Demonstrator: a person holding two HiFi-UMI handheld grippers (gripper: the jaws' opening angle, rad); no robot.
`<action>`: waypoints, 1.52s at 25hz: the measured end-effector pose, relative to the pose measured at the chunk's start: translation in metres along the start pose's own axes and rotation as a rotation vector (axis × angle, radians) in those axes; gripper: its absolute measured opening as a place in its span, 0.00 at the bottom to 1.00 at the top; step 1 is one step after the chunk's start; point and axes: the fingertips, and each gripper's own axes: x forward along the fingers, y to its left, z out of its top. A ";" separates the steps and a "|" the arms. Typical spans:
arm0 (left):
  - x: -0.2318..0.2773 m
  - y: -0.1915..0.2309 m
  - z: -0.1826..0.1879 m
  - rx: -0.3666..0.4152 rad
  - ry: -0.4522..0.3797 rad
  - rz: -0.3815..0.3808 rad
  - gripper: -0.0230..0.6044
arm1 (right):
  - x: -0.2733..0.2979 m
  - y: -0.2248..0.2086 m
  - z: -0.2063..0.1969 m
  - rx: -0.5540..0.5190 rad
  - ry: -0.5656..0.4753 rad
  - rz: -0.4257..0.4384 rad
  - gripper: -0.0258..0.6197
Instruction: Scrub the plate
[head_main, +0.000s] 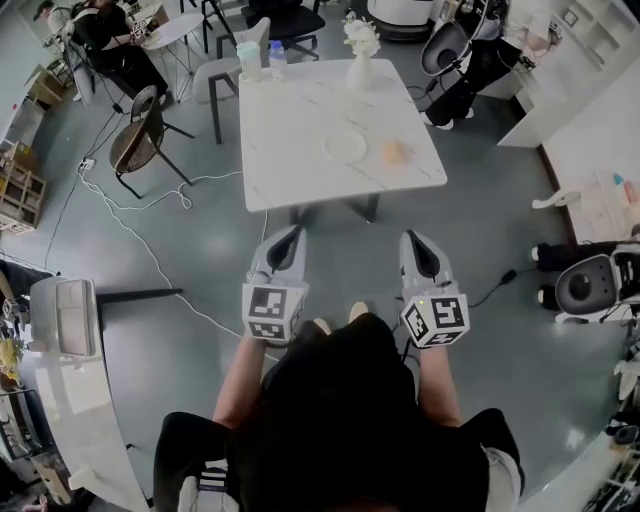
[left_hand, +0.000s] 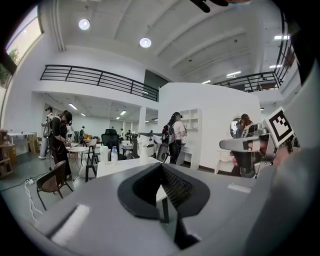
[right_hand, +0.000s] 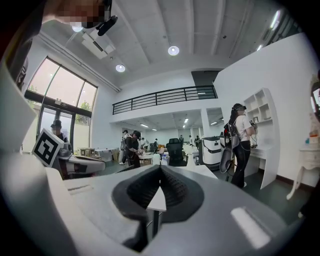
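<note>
A white plate (head_main: 345, 147) lies on the white marble table (head_main: 300, 170), with an orange sponge (head_main: 395, 152) just to its right. Both grippers hang over the grey floor, well short of the table's near edge. My left gripper (head_main: 295, 231) is shut with nothing in it, and my right gripper (head_main: 413, 238) is shut and empty too. In the left gripper view the left gripper (left_hand: 161, 167) points at the table (left_hand: 125, 165) from a distance. In the right gripper view the jaws of the right gripper (right_hand: 160, 170) meet in front of the table's corner (right_hand: 158, 199).
At the table's far edge stand a vase of flowers (head_main: 360, 60), a cup (head_main: 248, 60) and a bottle (head_main: 277, 58). Chairs (head_main: 140, 140) and a white cable (head_main: 130, 215) lie to the left, a counter (head_main: 60, 390) at near left, a wheeled machine (head_main: 590, 285) at right. People stand beyond.
</note>
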 end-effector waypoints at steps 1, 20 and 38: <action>0.001 0.000 0.001 0.000 -0.002 -0.001 0.05 | 0.001 0.000 -0.001 0.003 0.008 0.000 0.04; 0.110 0.025 0.000 -0.006 0.040 -0.003 0.05 | 0.106 -0.074 -0.017 0.016 0.085 -0.022 0.04; 0.286 0.062 -0.009 -0.058 0.161 0.010 0.05 | 0.266 -0.189 -0.042 0.050 0.197 0.002 0.04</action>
